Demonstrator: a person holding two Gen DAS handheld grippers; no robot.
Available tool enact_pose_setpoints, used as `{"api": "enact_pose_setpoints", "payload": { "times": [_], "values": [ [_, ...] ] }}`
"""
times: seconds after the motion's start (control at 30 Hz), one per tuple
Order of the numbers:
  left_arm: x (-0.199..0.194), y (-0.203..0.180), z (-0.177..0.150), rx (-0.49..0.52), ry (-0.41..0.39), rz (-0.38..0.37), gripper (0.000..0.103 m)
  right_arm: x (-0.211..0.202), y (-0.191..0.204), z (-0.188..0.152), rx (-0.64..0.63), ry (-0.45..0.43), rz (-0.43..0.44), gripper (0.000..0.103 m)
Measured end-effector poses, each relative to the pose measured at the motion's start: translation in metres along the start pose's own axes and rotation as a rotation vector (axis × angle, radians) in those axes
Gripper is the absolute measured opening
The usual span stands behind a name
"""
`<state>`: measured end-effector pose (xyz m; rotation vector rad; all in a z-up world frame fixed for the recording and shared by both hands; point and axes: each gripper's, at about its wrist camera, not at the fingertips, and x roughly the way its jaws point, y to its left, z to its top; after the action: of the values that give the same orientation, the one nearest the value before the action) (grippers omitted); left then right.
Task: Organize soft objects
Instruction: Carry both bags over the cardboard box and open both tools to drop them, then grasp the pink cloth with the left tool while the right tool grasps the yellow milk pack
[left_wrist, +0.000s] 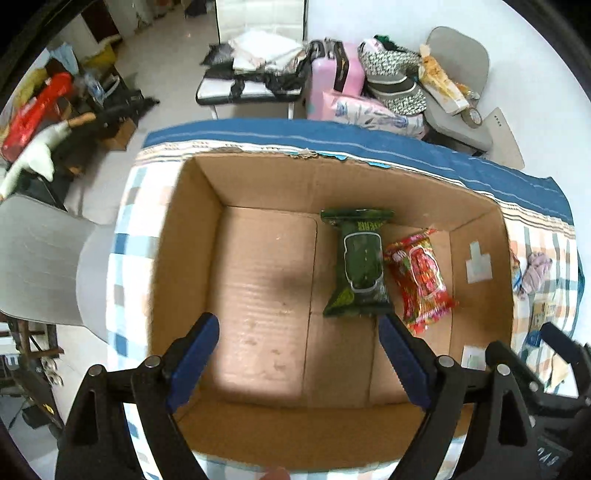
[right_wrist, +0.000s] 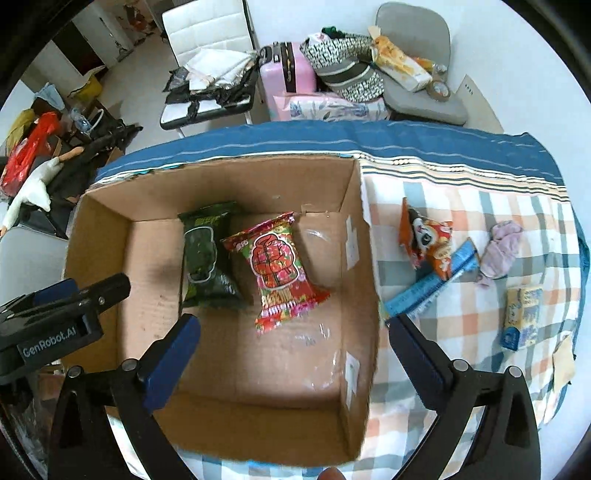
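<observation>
An open cardboard box (left_wrist: 192, 229) (right_wrist: 354, 206) sits on a checked cloth. Inside lie a dark green soft pack (left_wrist: 360, 266) (right_wrist: 207, 254) and a red soft pack (left_wrist: 421, 280) (right_wrist: 282, 269), side by side. My left gripper (left_wrist: 297, 328) is open and empty above the box's near half. My right gripper (right_wrist: 293, 330) is open and empty above the box's right half. On the cloth right of the box lie an orange panda pack (right_wrist: 428, 236), a blue pack (right_wrist: 432, 284), a pink soft cloth (right_wrist: 502, 247) (left_wrist: 535, 269) and a yellow-blue pack (right_wrist: 522, 314).
The checked cloth (right_wrist: 480, 369) has a blue border at the far edge. Behind stand a pink suitcase (right_wrist: 288, 70), chairs with bags and clothes (right_wrist: 362, 74), and floor clutter at the left. The left gripper's body (right_wrist: 55, 321) shows at the right wrist view's left edge.
</observation>
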<state>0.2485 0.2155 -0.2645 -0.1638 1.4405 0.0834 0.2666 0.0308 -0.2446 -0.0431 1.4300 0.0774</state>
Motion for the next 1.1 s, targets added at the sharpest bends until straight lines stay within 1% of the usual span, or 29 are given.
{"api": "enact_pose_setpoints", "payload": {
  "times": [0.17, 0.3, 0.5, 0.6, 0.7, 0.8, 0.87, 0.97, 1.07, 1.1],
  "values": [
    [-0.03, -0.005, -0.023, 0.02, -0.048, 0.008, 0.088, -0.035, -0.001, -0.021, -0.009, -0.042, 0.015, 0.103],
    [-0.053, -0.007, -0.04, 0.01, -0.069, 0.0, 0.088, -0.063, -0.002, -0.036, -0.021, -0.078, 0.029, 0.103],
    [-0.086, -0.021, -0.053, 0.001, -0.118, 0.006, 0.088, -0.094, -0.012, -0.052, -0.032, -0.117, 0.082, 0.103],
    [-0.105, -0.041, -0.053, 0.012, -0.154, 0.002, 0.088, -0.104, -0.023, -0.055, -0.025, -0.126, 0.113, 0.103],
    [-0.121, -0.071, -0.052, 0.058, -0.197, -0.016, 0.088, -0.114, -0.052, -0.058, 0.017, -0.153, 0.14, 0.103],
    [-0.126, -0.111, -0.046, 0.109, -0.208, -0.04, 0.088, -0.122, -0.095, -0.06, 0.095, -0.182, 0.132, 0.103],
    [-0.123, -0.146, -0.039, 0.172, -0.19, -0.067, 0.088, -0.123, -0.131, -0.061, 0.158, -0.191, 0.116, 0.103],
    [-0.113, -0.192, -0.028, 0.238, -0.167, -0.09, 0.088, -0.121, -0.186, -0.061, 0.243, -0.19, 0.071, 0.103],
    [-0.086, -0.243, -0.01, 0.297, -0.093, -0.126, 0.088, -0.114, -0.242, -0.06, 0.324, -0.182, 0.026, 0.103],
    [-0.079, -0.254, -0.006, 0.302, -0.073, -0.138, 0.088, -0.109, -0.259, -0.06, 0.348, -0.175, 0.007, 0.103]
  ]
}}
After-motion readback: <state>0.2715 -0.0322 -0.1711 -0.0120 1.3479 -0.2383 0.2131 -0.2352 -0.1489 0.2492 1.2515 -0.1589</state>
